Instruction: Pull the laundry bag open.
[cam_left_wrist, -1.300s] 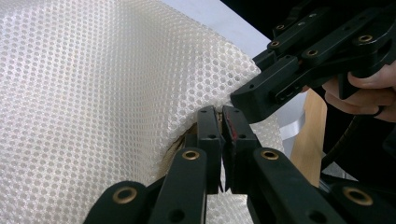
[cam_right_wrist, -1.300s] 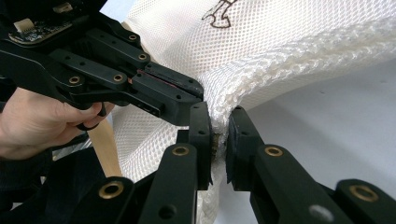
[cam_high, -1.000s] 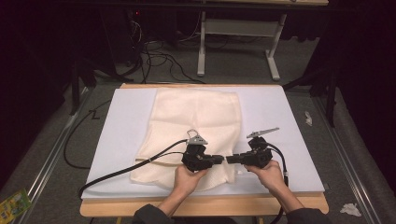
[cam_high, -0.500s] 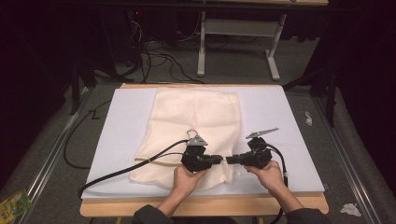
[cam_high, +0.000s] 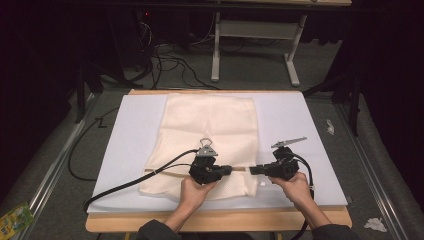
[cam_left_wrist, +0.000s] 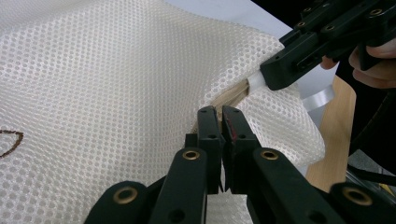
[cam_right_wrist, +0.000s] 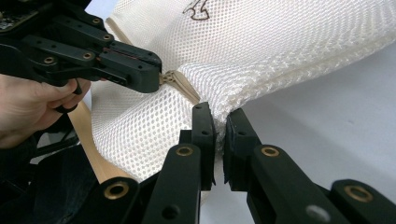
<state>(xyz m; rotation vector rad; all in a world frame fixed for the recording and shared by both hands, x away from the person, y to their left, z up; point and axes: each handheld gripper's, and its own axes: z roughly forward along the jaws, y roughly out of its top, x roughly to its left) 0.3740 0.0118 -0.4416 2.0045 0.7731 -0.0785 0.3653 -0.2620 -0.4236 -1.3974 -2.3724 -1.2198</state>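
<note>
Two grippers meet nose to nose in lower centre of high view, tips hard to make out there. Left gripper (cam_high: 226, 170), held by left hand (cam_high: 192, 191), jaws pressed together, pinching mesh bag (cam_high: 210, 130) at tan strip (cam_left_wrist: 229, 98). Right gripper (cam_high: 254, 170), in right hand (cam_high: 296, 187), clamps bag's edge from opposite side. Bag lies flat on white mat (cam_high: 295, 120), centre frame; wooden table (cam_high: 220, 222) edge below. Forearms cut off at bottom.

Mesh bag (cam_left_wrist: 116, 70) — brown printed mark cut off at edge.
</note>
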